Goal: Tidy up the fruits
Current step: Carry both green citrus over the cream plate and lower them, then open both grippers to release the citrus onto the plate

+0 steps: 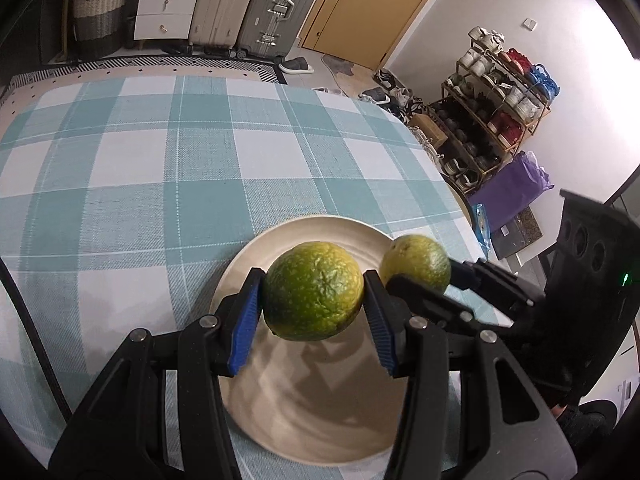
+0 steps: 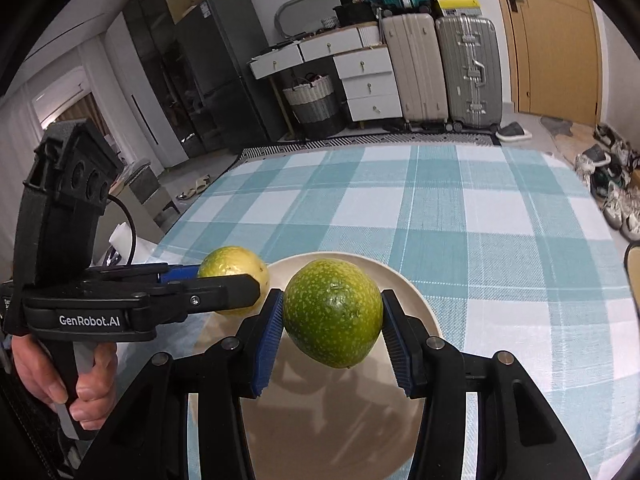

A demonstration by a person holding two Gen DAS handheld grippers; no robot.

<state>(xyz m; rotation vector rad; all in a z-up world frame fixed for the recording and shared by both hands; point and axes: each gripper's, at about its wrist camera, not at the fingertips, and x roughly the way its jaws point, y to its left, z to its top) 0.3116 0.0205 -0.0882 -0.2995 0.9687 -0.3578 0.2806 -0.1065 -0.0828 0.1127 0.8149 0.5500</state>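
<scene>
Left gripper: its jaws are pinching a green fruit between the blue pads. The fruit is up in the air over the plate, and its shadow falls on the plate.

Right gripper: its jaws are pinching a second green fruit, with one blue pad on each side. This fruit also hangs over the plate and does not touch it.

The two fruits: they are bumpy, green with little yellow spots. They are close together, side by side. From the left wrist view, the second fruit shows just to the right, over the plate's edge. From the right wrist view, the first fruit shows just to the left, partly hidden by a black finger of the left gripper.

Plate: round, cream in color, with nothing lying on it. It sits on the counter near the front edge.

Counter: covered with a cloth of blue-green and white squares.

Hand: a bare hand is wrapped around the handle of the left gripper.

Room behind: suitcases, white drawers, a woven basket and a yellow door. A shoe rack stands by the wall.
</scene>
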